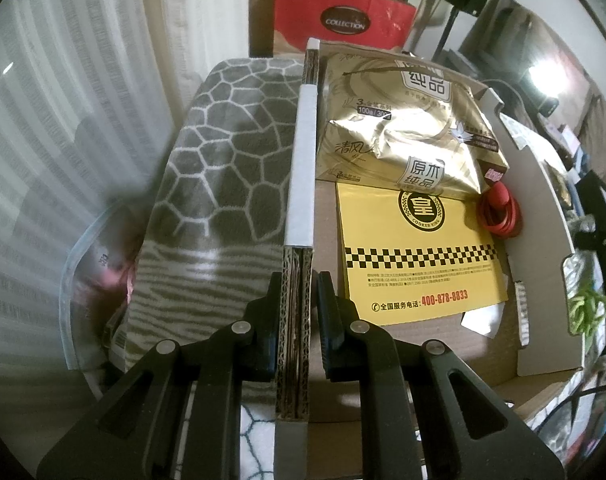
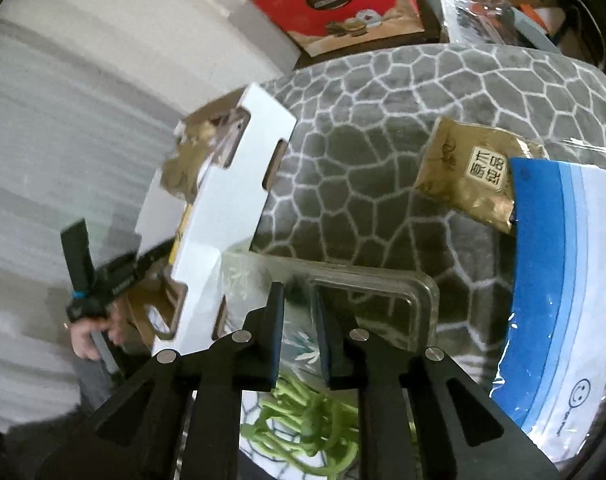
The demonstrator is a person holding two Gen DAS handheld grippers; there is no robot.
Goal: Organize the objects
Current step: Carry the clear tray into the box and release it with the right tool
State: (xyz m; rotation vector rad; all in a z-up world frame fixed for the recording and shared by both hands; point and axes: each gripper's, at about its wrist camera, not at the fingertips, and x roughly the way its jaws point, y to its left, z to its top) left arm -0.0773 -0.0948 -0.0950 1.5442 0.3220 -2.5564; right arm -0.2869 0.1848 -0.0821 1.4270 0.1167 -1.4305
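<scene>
The left gripper (image 1: 295, 300) pinches the corrugated wall of the cardboard box (image 1: 299, 184), which rests on a pebble-patterned blanket (image 1: 223, 152). The right gripper (image 2: 299, 320), narrowly parted, hovers over a clear tray (image 2: 383, 292), gripping nothing.

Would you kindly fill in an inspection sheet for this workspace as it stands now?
Surface: grey patterned blanket.
Job's things: cardboard box holding gold tissue pack, yellow booklet, red bands; clear plastic tray; loose gold packet.
Clutter: green cord, blue-and-white bag.
Grippers: left gripper shut on the box wall; right gripper over the tray's edge, grip unclear.
Cables: nothing seen.
Surroundings: red gift box, curtain.
</scene>
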